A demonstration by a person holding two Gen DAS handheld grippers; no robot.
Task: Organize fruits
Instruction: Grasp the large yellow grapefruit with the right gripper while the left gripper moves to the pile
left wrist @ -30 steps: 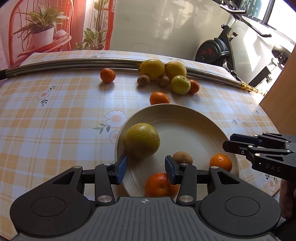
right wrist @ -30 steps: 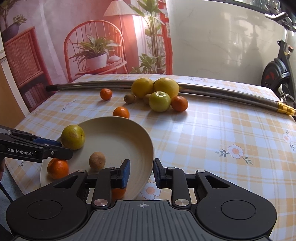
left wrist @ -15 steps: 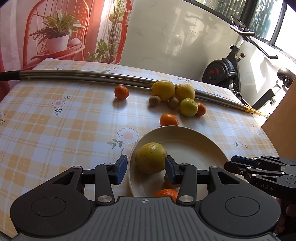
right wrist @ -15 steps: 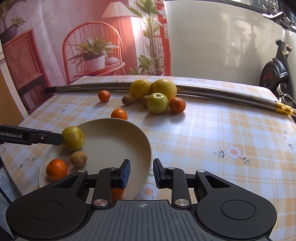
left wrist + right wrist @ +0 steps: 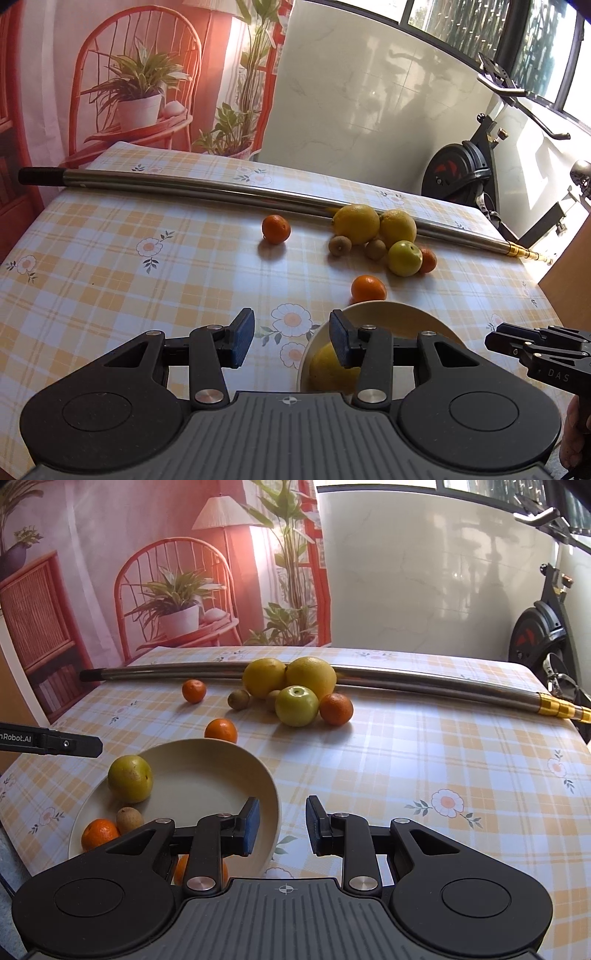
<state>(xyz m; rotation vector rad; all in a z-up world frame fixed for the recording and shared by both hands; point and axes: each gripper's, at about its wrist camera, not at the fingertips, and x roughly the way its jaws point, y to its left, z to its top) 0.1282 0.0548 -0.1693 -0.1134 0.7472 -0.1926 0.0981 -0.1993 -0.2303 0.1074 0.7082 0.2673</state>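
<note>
A cream plate (image 5: 258,764) holds a yellow-green fruit (image 5: 130,779), a kiwi (image 5: 129,819) and a tangerine (image 5: 99,834); another tangerine (image 5: 199,871) shows behind my right fingers. Loose on the cloth lie a tangerine (image 5: 221,730) by the plate's far rim, a second tangerine (image 5: 194,690), and a cluster of two big yellow citrus (image 5: 265,677), a green apple (image 5: 296,706), small kiwis (image 5: 238,698) and a tangerine (image 5: 336,709). My left gripper (image 5: 291,332) hangs open and empty over the plate's (image 5: 388,306) left rim. My right gripper (image 5: 282,819) is shut, empty, at the plate's right rim.
A long steel pole (image 5: 406,686) with a black grip lies across the table behind the fruit. The checked tablecloth (image 5: 110,266) stretches left of the plate. An exercise bike (image 5: 465,173) stands past the table's right side, and a wooden panel (image 5: 569,295) at the right edge.
My left gripper has lifted and drawn back from the plate, so the plate and its fruit sank low in its view. The right gripper has kept still.
</note>
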